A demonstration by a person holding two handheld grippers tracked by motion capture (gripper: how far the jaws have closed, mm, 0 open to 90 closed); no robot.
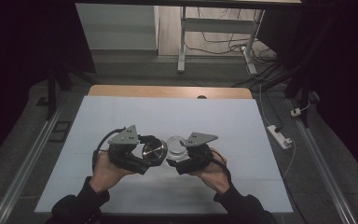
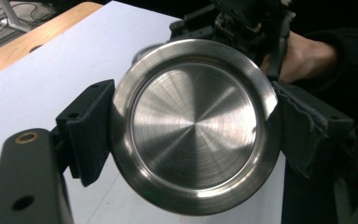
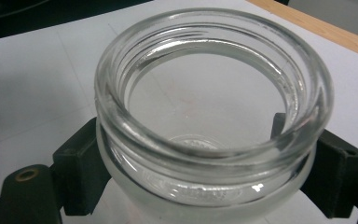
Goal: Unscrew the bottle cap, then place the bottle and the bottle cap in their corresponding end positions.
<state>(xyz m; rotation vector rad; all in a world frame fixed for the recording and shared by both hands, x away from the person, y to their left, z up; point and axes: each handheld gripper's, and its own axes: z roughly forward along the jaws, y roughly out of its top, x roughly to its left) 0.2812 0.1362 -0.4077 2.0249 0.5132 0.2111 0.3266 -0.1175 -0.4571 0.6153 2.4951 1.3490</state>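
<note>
A round brushed-steel lid [image 2: 193, 123] fills the space between the two black jaws of my left gripper [image 2: 193, 135], which is shut on its rim. In the high view the steel lid [image 1: 154, 151] is held by the left gripper [image 1: 150, 154] just above the table. My right gripper [image 3: 205, 172] is shut on a clear glass jar [image 3: 212, 107] with an open threaded mouth, gripped around its body. From above, the glass jar [image 1: 177, 145] sits in the right gripper [image 1: 179, 156], a little to the right of the lid. The two objects are close but apart.
A pale sheet [image 1: 163, 121] covers the wooden table [image 1: 168, 91]. Beyond the far edge stand white desk legs [image 1: 182, 42] with cables on the floor. A power strip [image 1: 279, 136] lies off the table's right side. Metal rails [image 1: 25, 168] run along both sides.
</note>
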